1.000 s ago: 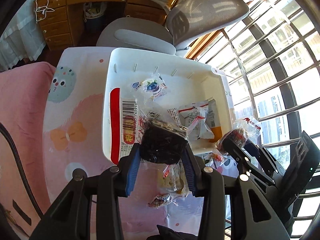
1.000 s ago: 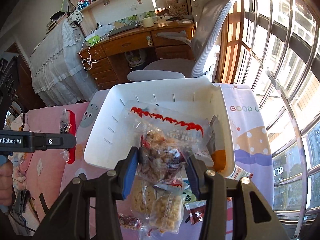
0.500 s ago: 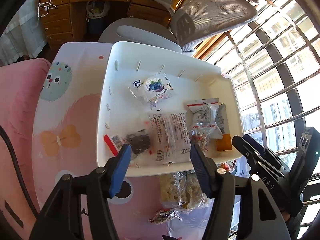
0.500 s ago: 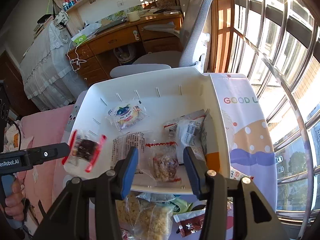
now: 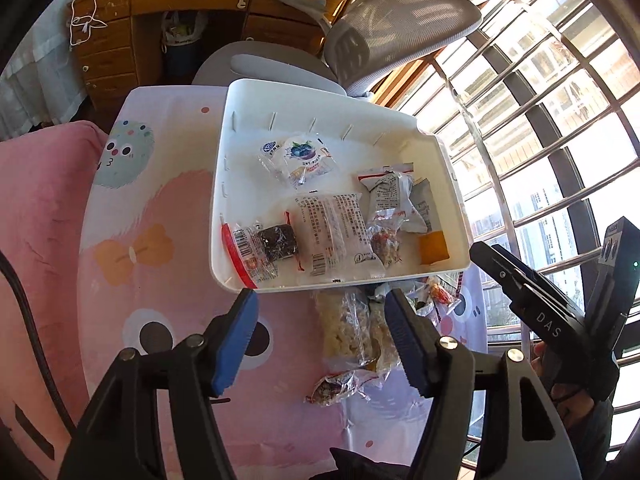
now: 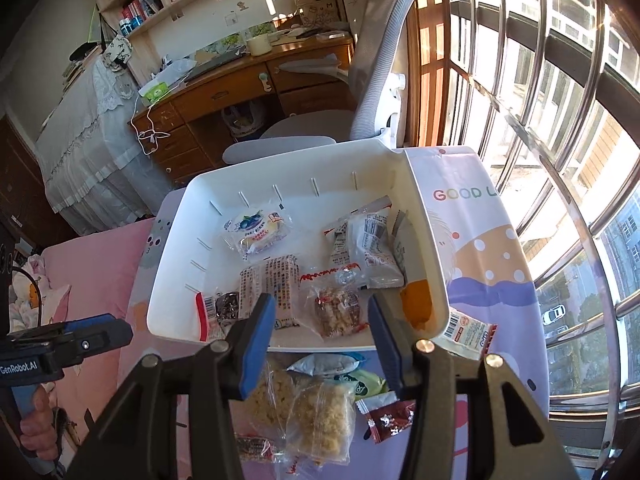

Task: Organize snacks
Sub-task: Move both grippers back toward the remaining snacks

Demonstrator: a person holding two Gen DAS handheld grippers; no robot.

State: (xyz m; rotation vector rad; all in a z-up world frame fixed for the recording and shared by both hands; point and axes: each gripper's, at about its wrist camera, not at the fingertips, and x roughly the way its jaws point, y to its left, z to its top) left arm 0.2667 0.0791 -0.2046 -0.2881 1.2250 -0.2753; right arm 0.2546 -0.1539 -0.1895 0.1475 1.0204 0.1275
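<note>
A white bin (image 5: pixel 224 184) (image 6: pixel 424 208) stands on the patterned table and holds several snack packets: a blueberry cake (image 5: pixel 300 158) (image 6: pixel 256 232), a dark brownie packet with red ends (image 5: pixel 264 248) (image 6: pixel 222 304), a long white packet (image 5: pixel 332 232), and a nut-bar packet (image 6: pixel 334 308). My left gripper (image 5: pixel 322 320) is open and empty just in front of the bin. My right gripper (image 6: pixel 322 326) is open and empty over the bin's near edge. Clear packets of puffed rice (image 5: pixel 348 328) (image 6: pixel 304 408) lie on the table before the bin.
More loose snacks lie on the table: a small dark packet (image 5: pixel 336 386), a brown-red packet (image 6: pixel 390 418), a red-white one (image 6: pixel 468 330). A grey office chair (image 5: pixel 384 40), a wooden desk (image 5: pixel 180 4) and window bars (image 6: pixel 560 160) lie beyond. A pink bed (image 5: pixel 36 240) is left.
Both grippers opened and let go of their packets into the bin: the left dropped the brownie packet, the right the nut-bar packet. Both have drawn back toward the bin's near edge.
</note>
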